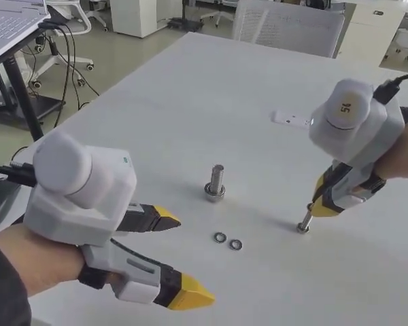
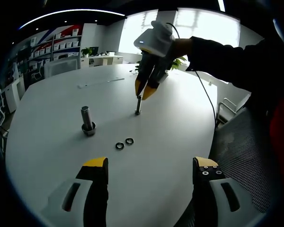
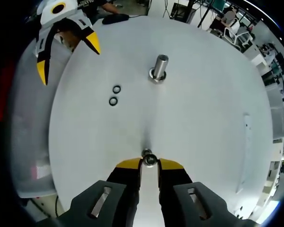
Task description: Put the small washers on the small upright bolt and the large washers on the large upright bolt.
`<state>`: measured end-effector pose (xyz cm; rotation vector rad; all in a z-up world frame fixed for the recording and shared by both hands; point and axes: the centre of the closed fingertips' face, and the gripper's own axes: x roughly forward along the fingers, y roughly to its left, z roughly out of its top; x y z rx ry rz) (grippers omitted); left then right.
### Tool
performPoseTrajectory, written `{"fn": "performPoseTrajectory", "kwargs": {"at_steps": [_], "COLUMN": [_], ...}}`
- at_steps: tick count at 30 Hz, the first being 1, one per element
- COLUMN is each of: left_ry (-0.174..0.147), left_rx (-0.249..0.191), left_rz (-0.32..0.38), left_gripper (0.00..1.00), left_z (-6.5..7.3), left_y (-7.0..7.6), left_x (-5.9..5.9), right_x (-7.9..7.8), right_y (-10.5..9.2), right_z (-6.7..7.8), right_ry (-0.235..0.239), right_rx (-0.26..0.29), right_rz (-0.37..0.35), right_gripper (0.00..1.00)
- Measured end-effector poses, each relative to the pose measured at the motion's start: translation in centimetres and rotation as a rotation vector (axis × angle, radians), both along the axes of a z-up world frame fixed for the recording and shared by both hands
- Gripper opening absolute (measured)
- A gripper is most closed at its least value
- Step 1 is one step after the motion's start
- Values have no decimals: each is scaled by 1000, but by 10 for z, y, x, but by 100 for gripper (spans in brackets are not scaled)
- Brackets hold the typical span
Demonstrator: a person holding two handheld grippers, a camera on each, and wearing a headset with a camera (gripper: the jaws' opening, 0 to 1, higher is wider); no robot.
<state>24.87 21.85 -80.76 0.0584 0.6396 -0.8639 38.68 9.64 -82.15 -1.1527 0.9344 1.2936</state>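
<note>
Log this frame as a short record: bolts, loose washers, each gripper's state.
surface: white table
large bolt: upright, mid-table
small bolt: upright, right of the large bolt in the head view
loose washers: two small washers, lying flat, side by side, between the bolts
left gripper: open, empty
right gripper: closed around the small bolt's top

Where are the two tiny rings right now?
The two tiny rings lie side by side on the white table, mid head view, just nearer the person than the big bolt and left of the small bolt.
</note>
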Motion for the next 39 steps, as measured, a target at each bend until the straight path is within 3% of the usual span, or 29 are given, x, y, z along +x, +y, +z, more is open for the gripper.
{"fn": "performPoseTrajectory", "kwargs": {"at_steps": [26,39], "left_ry": [11,13], "left_rx": [3,4], "left_rz": [3,2], "left_gripper": [72,71], "left_z": [-1,-2], "left_y": [-1,-2], "left_x": [2,1], "right_x": [2,1], "right_y": [-2,1], "right_z": [-38,-42], "right_ry": [59,65], "right_rx": [-18,-15], "right_rz": [-14,-21], "right_gripper": [14,15]}}
